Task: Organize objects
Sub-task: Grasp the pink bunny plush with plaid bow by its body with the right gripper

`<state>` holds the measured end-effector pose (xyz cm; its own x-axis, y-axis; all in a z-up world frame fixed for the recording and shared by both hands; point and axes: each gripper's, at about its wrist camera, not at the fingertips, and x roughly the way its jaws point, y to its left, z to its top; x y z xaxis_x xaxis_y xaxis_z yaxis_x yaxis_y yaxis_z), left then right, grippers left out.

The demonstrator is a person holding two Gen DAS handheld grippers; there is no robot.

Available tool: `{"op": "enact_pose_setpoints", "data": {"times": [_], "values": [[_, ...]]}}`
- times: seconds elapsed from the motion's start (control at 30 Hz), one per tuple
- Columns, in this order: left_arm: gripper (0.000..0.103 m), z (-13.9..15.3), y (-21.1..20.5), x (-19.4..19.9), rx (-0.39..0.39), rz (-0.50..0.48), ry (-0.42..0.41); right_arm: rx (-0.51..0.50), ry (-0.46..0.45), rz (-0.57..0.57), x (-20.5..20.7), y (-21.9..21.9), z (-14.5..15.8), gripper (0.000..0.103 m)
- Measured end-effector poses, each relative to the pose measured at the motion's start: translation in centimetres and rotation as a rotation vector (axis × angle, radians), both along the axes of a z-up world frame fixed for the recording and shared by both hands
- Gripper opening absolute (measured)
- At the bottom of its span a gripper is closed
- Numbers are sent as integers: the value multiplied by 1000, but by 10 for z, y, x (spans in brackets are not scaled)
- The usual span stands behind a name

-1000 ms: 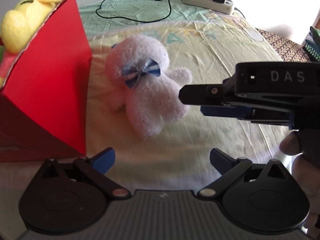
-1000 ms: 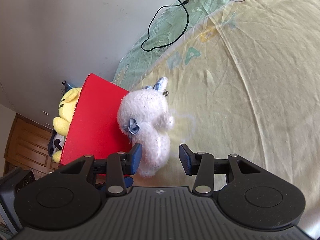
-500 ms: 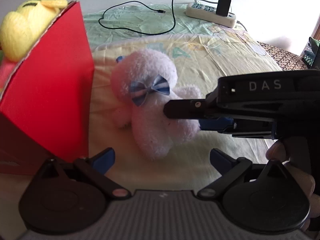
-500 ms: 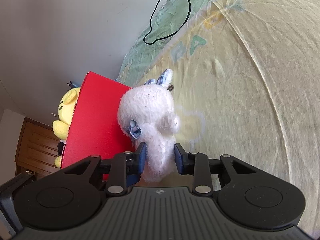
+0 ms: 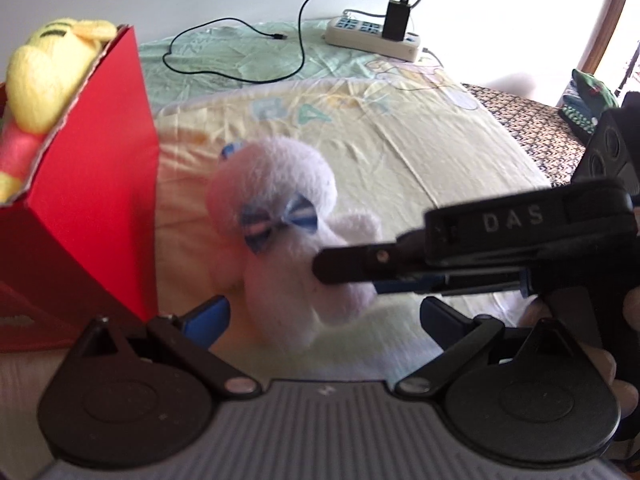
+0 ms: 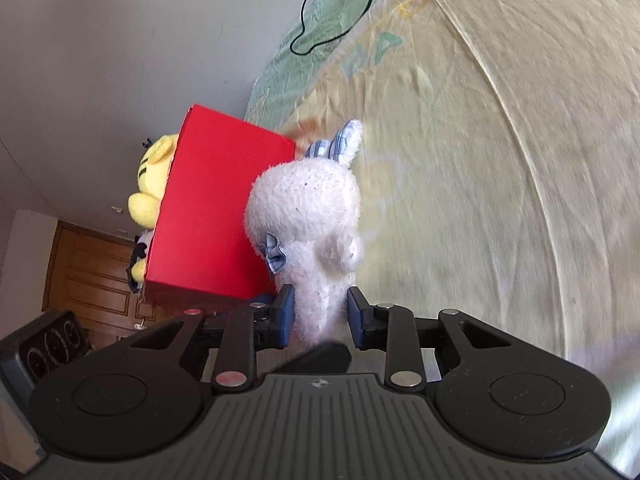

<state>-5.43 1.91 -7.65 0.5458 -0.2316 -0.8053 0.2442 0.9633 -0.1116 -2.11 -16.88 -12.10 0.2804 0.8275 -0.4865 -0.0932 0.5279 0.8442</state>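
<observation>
The right tongs [image 6: 319, 312] are holding the white bunny [image 6: 308, 220] by its bottom half. The blue pads [image 6: 285, 312] are pressing on the fluffy body from both sides, and they are letting out just a tiny bit, but the bunny is staying squeezed between them. The bunny is sticking straight out past the tips, with its head and ears at the far end and its blue bow [image 6: 274, 252] on the side. So its long way is running the same way the right tongs are pointing.

In the left view, the bunny [image 5: 280, 240] is sitting just above the yellow bed sheet [image 5: 420, 168], and the right tongs [image 5: 340, 270] are coming in from the right side to pinch it. The left tongs [image 5: 322, 318] are wide open with nothing in them. They are waiting just under the bunny.

The red box [image 5: 92, 200] is right beside the bunny, on its left. A yellow toy [image 5: 48, 76] is already lying in the box. I think the bunny belongs in there too. The right hand is the one holding it, so it needs to go up and over the red wall. If the bunny stays low, its head may bump that wall.
</observation>
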Motion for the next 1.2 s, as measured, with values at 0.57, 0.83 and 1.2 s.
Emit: {"op": "enact_pose_setpoints", "data": {"times": [0.57,0.83,1.2], "values": [[100,-2,3,33,-28,103,79,17,-13,-90,25,3,-2,59],[97,-7,2,41,-13,140,118,58,18,-87,29,7,-8,54],[94,-7,5,43,-38,151,128,34,-7,-76,29,11,-6,54]]}}
